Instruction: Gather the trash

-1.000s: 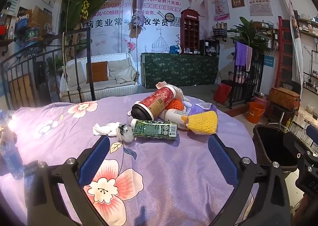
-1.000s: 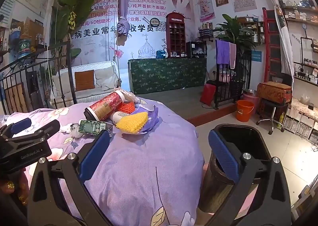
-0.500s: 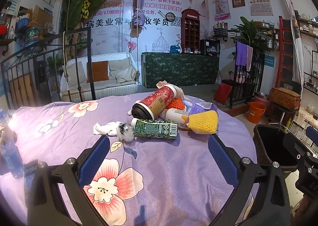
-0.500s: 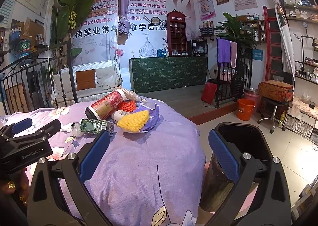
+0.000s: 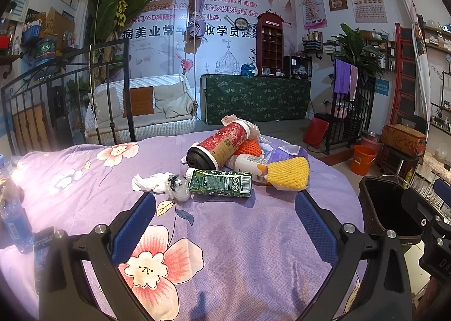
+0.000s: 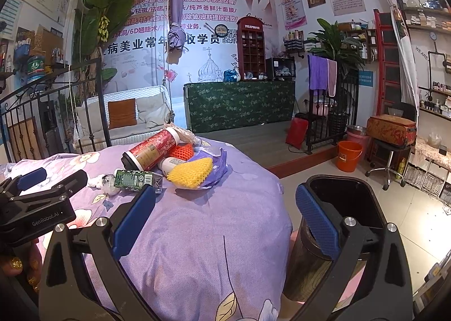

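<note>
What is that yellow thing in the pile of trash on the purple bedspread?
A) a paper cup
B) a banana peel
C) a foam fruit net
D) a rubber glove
C: the yellow foam fruit net shows an open mesh weave and lies beside the green drink carton, against a white bottle.

Red cabinet (image 6: 250,48): "TELEPHONE" on its top sign.
Left gripper (image 6: 42,215): "GenRobot.AI" in white on the black body.
Wall banner (image 5: 225,5): "you unlimited", "一个你 无限可能", "收学员".
Right wall (image 6: 422,53): "WE ARE", cut off.
</note>
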The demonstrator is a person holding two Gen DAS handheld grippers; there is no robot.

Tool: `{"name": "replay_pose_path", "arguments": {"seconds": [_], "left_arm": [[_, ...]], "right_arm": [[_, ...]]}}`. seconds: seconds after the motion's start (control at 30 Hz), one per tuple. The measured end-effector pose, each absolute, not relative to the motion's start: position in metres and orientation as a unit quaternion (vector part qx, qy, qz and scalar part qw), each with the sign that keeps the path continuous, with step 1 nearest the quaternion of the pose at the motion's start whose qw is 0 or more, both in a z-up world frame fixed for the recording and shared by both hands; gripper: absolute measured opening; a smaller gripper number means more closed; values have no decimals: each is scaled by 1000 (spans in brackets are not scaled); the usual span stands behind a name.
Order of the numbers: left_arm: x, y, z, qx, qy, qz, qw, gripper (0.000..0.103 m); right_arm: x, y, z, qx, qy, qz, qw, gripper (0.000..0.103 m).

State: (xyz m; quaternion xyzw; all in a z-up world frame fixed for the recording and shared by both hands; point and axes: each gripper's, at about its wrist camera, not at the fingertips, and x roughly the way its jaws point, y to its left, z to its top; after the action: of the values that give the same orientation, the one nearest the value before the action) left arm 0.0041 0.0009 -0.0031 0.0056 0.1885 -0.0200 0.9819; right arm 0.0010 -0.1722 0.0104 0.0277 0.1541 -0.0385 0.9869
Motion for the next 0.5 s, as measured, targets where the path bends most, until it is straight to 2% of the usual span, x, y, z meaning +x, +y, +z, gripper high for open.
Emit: {"name": "replay_pose_path", "arguments": {"seconds": [0.5], "left_arm": [[4,1,-3,6,189,-20,982,97]], "right_arm": [[5,-162,8,18,156,-36,987,98]]}}
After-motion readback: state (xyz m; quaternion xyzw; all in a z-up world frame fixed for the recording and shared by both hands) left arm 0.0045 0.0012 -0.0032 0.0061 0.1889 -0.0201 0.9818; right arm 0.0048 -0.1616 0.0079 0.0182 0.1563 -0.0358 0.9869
